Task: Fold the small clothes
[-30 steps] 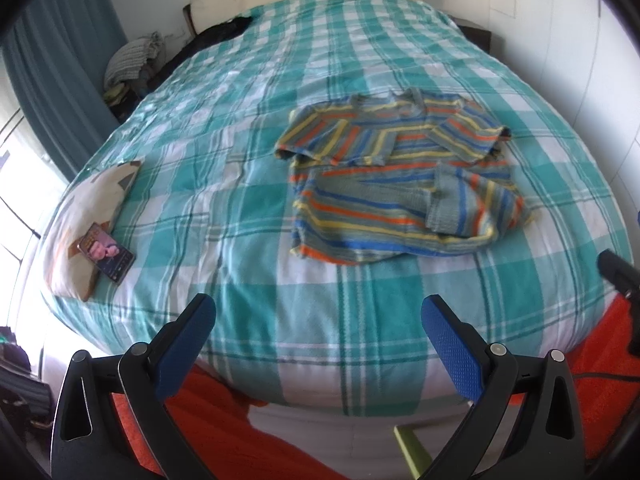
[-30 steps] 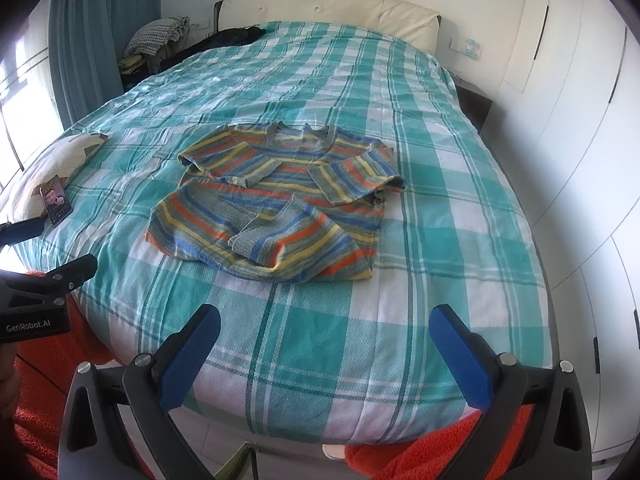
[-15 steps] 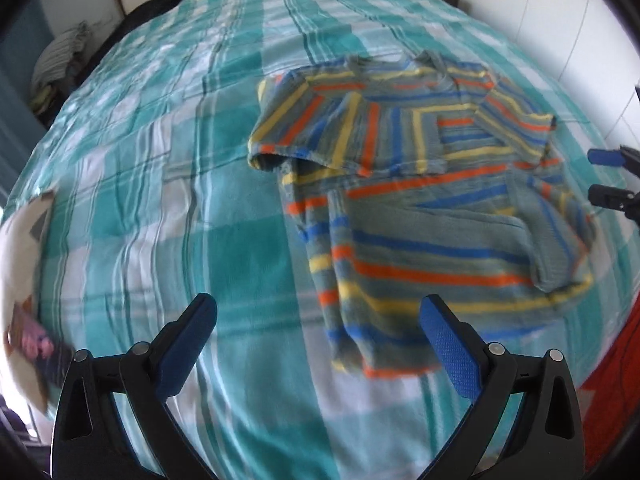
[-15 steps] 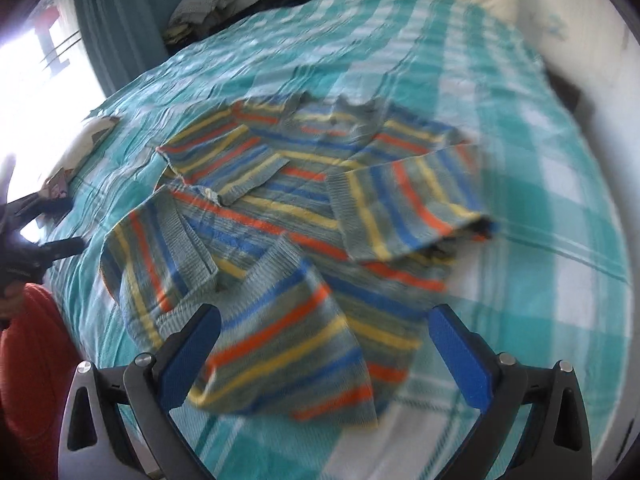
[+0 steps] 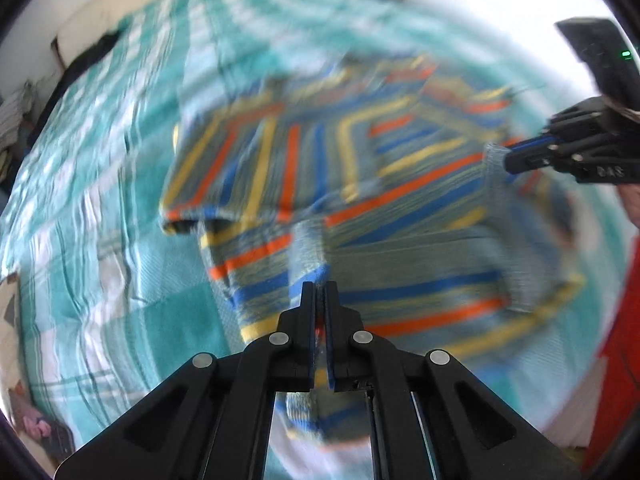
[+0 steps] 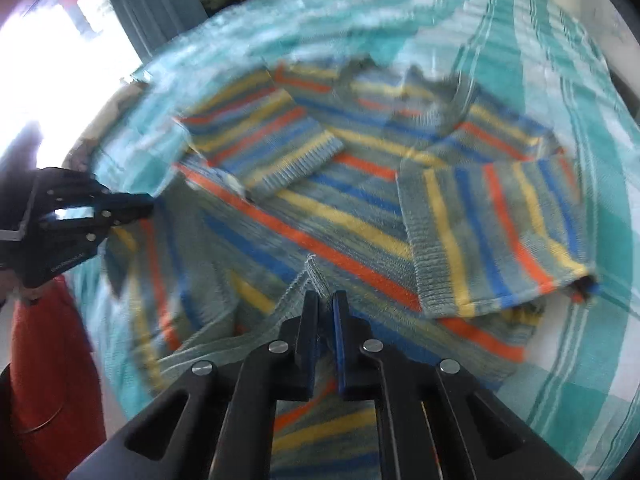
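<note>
A small striped sweater (image 5: 360, 168) with grey, orange, yellow and blue bands lies on the bed, both sleeves folded in over its chest; it also shows in the right wrist view (image 6: 360, 208). My left gripper (image 5: 319, 288) is shut on the sweater's bottom hem at its left corner and lifts the cloth. My right gripper (image 6: 326, 300) is shut on the hem at the right corner. Each gripper shows in the other's view: the right one (image 5: 508, 160) and the left one (image 6: 148, 208). Both views are blurred by motion.
The sweater lies on a teal and white checked bedspread (image 5: 100, 200). A teal curtain (image 6: 152, 4) hangs at the far left by a bright window. Something red (image 6: 48, 360) lies at the near edge of the bed. A phone (image 5: 48, 436) lies at the near left.
Both grippers moved in over the bed onto the sweater's bottom hem and went from wide open to shut on it. The hem is now lifted off the bedspread.
</note>
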Demonstrator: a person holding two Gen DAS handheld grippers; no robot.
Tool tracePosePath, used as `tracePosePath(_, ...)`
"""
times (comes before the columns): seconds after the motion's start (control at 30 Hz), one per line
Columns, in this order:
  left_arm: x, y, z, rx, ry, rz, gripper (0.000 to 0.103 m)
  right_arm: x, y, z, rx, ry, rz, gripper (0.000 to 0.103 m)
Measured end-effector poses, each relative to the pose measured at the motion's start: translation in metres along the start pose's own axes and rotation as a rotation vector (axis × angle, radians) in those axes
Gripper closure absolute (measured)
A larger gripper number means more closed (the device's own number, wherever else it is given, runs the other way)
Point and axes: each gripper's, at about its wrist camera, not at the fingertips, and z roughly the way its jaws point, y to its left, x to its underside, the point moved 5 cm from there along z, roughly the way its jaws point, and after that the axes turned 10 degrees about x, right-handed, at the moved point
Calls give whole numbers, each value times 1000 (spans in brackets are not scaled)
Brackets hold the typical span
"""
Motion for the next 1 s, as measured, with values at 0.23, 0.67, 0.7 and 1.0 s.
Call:
tracePosePath(0.23, 67, -48, -123, 112, -102, 160, 101, 77, 5, -148, -42, -158, -92, 98)
tracePosePath(0.67, 155, -4, -81, 92, 80, -309, 49, 229, -42, -129, 66, 81, 246, 64)
tracePosePath(0.7, 155, -7, -73, 104, 87, -329, 45, 231, -48, -127, 49, 80, 307, 54)
tracePosePath(1.0, 159, -29, 0, 235, 115, -624, 31, 245, -50, -83, -253, 116, 767, 51)
